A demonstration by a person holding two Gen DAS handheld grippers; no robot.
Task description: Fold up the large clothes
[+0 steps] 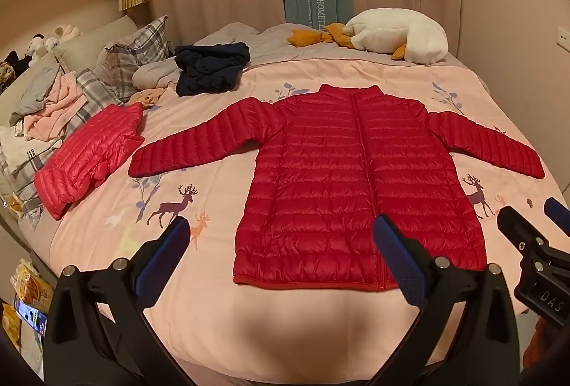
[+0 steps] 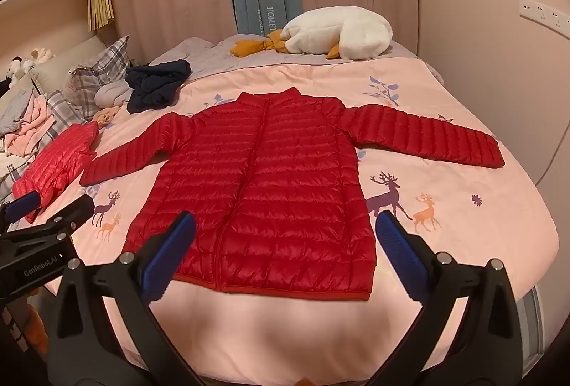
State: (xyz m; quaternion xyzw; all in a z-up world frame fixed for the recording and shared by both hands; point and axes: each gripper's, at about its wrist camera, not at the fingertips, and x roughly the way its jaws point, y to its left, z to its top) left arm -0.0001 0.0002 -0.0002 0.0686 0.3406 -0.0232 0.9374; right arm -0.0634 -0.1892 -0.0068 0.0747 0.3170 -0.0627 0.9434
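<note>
A red quilted jacket (image 1: 356,179) (image 2: 263,186) lies flat and zipped on the pink bedspread (image 1: 213,297) (image 2: 463,225), both sleeves spread out sideways, collar toward the far side. My left gripper (image 1: 281,225) hovers open above the near edge of the bed, in front of the jacket's hem, its blue pads empty. My right gripper (image 2: 285,222) is also open and empty, held over the hem a little further right. Each gripper shows at the edge of the other's view.
A folded pinkish-red jacket (image 1: 89,158) (image 2: 53,165) lies at the left. A dark navy garment (image 1: 210,65) (image 2: 156,83), plaid pillows (image 1: 135,55) and a clothes heap sit behind it. A white goose plush (image 1: 395,33) (image 2: 338,33) rests at the far edge by curtains.
</note>
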